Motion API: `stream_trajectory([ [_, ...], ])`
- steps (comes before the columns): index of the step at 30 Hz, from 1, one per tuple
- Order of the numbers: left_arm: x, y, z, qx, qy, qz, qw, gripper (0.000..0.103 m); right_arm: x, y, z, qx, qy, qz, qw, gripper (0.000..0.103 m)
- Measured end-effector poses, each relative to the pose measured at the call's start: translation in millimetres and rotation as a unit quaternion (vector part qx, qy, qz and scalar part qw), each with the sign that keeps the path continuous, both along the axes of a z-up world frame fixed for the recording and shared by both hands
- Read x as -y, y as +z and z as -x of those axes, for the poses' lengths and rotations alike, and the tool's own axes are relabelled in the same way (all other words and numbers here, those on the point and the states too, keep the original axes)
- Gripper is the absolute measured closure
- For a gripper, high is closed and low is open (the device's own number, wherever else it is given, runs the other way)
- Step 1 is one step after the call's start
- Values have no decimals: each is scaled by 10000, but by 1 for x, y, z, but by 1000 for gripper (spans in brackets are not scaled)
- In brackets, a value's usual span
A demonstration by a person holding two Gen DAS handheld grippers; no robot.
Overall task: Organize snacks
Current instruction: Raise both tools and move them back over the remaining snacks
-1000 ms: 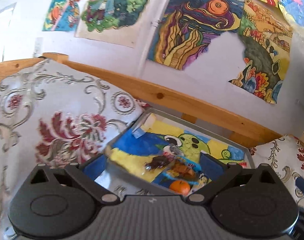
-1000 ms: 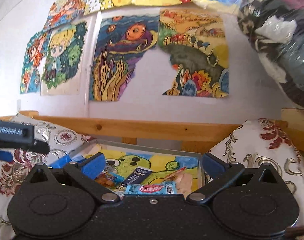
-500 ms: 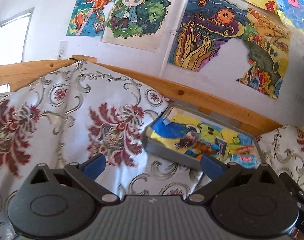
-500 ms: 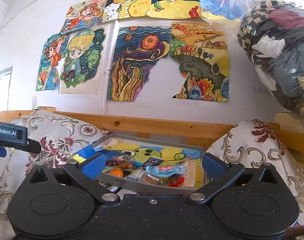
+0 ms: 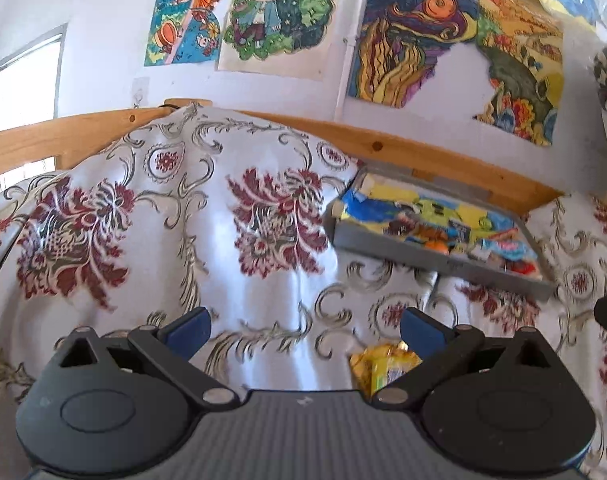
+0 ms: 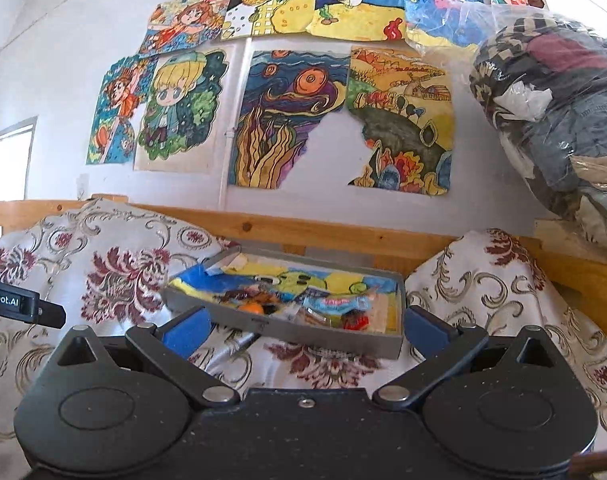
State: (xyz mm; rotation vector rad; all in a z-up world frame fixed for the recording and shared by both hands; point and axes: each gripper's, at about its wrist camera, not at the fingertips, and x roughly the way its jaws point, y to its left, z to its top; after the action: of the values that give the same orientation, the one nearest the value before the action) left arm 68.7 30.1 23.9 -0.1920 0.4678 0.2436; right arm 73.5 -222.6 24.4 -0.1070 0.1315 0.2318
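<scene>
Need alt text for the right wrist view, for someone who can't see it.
The open right tool faces a grey tray of snacks, including an orange and a blue packet, resting on floral fabric. Behind are a wooden rail and colourful drawings on the wall.

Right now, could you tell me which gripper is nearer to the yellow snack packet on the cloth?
Left. The yellow packet lies just ahead of the open left gripper, by its right finger. The right gripper, also open, faces the tray; its view shows no packet.
</scene>
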Motion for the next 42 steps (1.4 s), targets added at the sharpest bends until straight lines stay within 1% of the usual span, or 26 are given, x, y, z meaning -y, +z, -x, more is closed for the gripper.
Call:
stream_trajectory([
  [5,0,-7,14,-186,-232,-73,9995,1,-2,-5,12,-280,6,35,9996,1],
  [9,-2,-14,20,-393,-255,-107,9988,1,-2,-9,18,-499,-3,46,9987,1],
  [13,-5,-20,23,-561,-171,-128,9982,1,-3,-15,19,-739,5,23,9973,1],
  [17,-10,-23,24,-622,-72,-117,9980,1,-7,-21,15,-976,77,30,9952,1],
  [25,-15,-30,21,-899,116,-101,9958,1,-17,-31,9,-1326,290,196,9905,1],
  [31,-11,-34,19,-992,54,-189,9949,1,-22,-36,7,-1479,408,341,9876,1],
  [42,-9,-37,15,-1098,8,-242,9937,1,-29,-40,3,-1705,567,411,9829,1],
])
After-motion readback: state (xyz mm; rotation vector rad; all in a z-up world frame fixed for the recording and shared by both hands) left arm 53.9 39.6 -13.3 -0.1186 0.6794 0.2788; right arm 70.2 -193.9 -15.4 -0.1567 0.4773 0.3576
